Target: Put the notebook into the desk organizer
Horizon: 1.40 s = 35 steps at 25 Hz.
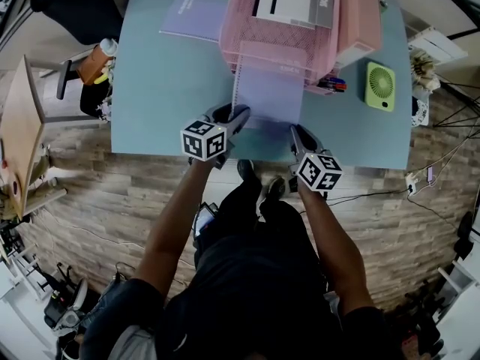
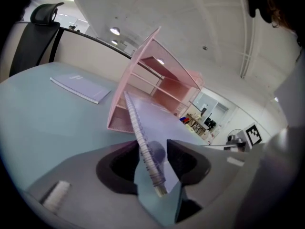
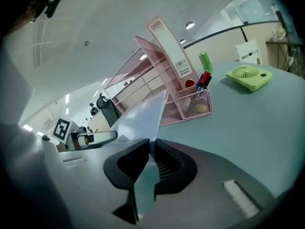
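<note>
A lavender spiral notebook [image 1: 268, 96] lies tilted at the table's near edge, its far end at the bottom shelf of the pink desk organizer [image 1: 300, 43]. My left gripper [image 1: 238, 112] is at the notebook's near left corner. In the left gripper view the spiral binding [image 2: 145, 147] runs between the jaws of the left gripper [image 2: 152, 147], against one pad, with a gap to the other. My right gripper [image 1: 296, 132] holds the near right corner. In the right gripper view the right gripper [image 3: 151, 149] is shut on the notebook's thin edge [image 3: 138, 120], with the organizer [image 3: 190, 109] beyond.
A second lavender notebook [image 1: 193, 15] lies flat on the teal table [image 1: 165, 88] left of the organizer. A green fan [image 1: 380, 85] and pens [image 1: 335, 85] are to the organizer's right. A black chair [image 1: 75, 6] stands at the far left corner.
</note>
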Each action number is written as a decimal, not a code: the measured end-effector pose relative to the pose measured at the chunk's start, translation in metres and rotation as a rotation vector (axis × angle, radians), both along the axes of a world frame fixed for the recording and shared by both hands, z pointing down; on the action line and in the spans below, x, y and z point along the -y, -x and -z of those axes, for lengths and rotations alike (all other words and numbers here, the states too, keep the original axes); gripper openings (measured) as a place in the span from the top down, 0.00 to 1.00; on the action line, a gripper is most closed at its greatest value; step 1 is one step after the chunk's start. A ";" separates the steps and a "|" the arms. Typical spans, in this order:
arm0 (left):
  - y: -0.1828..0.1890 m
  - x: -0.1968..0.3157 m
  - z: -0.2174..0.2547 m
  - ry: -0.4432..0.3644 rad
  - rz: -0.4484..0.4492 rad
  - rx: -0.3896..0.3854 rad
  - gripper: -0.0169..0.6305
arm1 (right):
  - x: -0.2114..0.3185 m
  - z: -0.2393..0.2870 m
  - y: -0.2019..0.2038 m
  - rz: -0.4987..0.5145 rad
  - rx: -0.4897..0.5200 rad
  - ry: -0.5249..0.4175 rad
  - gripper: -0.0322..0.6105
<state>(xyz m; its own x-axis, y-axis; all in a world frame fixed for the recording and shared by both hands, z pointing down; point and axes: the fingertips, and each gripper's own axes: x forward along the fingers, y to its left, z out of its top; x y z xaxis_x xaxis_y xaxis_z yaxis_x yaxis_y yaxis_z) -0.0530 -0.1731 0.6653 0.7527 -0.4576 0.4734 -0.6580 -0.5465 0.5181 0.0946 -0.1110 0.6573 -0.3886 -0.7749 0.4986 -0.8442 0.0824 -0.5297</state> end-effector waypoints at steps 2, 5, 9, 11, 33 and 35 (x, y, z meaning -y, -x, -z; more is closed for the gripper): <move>0.001 0.006 -0.002 -0.001 0.005 0.009 0.63 | 0.008 0.001 -0.003 -0.041 0.037 0.015 0.90; 0.006 0.012 -0.002 -0.010 0.020 0.021 0.60 | 0.021 0.000 -0.008 -0.113 0.107 0.040 0.90; 0.008 0.017 -0.003 -0.020 0.027 0.028 0.60 | 0.038 -0.002 -0.015 -0.168 0.146 0.061 0.91; 0.007 0.019 -0.004 -0.018 0.033 0.030 0.60 | 0.047 -0.002 -0.018 -0.174 0.146 0.066 0.91; 0.001 0.075 -0.002 -0.005 0.170 0.109 0.61 | 0.106 0.003 -0.031 -0.395 0.289 0.097 0.91; 0.000 0.077 -0.003 0.000 0.169 0.120 0.61 | 0.109 0.003 -0.032 -0.388 0.270 0.096 0.91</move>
<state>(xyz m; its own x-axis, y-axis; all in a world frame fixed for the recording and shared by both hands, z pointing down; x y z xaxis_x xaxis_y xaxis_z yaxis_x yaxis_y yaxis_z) -0.0534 -0.2504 0.6680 0.6035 -0.5727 0.5548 -0.7973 -0.4231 0.4305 0.1267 -0.2203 0.6545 -0.2049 -0.8439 0.4959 -0.6341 -0.2715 -0.7240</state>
